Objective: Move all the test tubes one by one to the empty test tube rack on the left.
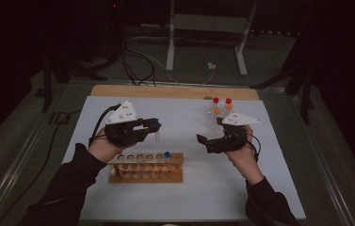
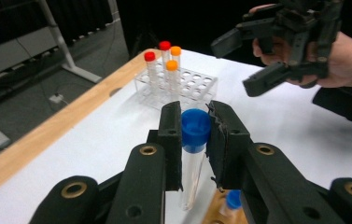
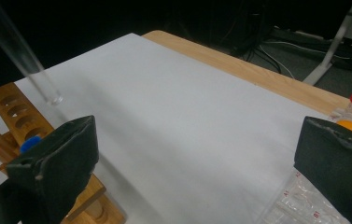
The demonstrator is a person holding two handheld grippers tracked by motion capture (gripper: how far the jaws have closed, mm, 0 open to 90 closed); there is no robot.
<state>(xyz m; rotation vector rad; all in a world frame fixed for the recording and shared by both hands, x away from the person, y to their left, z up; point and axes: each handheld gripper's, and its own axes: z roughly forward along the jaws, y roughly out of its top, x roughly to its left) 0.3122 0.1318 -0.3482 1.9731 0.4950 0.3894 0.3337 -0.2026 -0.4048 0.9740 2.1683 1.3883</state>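
My left gripper (image 1: 155, 125) hangs over the white mat just above the wooden rack (image 1: 147, 168), shut on a clear test tube (image 2: 191, 173) right under its blue cap (image 2: 195, 129); the tube hangs down, clear of the rack. A second blue-capped tube (image 1: 167, 154) stands in a hole at the rack's right end. My right gripper (image 1: 207, 140) is open, with nothing between its jaws, next to a clear plastic rack (image 1: 216, 123) that holds red-capped and orange-capped tubes (image 1: 222, 106). In the right gripper view the held tube (image 3: 22, 53) slants above the wooden rack (image 3: 8, 109).
The white mat (image 1: 184, 188) covers a wooden table whose far edge (image 1: 175, 91) shows as a tan strip. Beyond it are cables and a metal stand's legs (image 1: 169, 56) on the floor. The clear rack (image 2: 190, 84) has several free holes.
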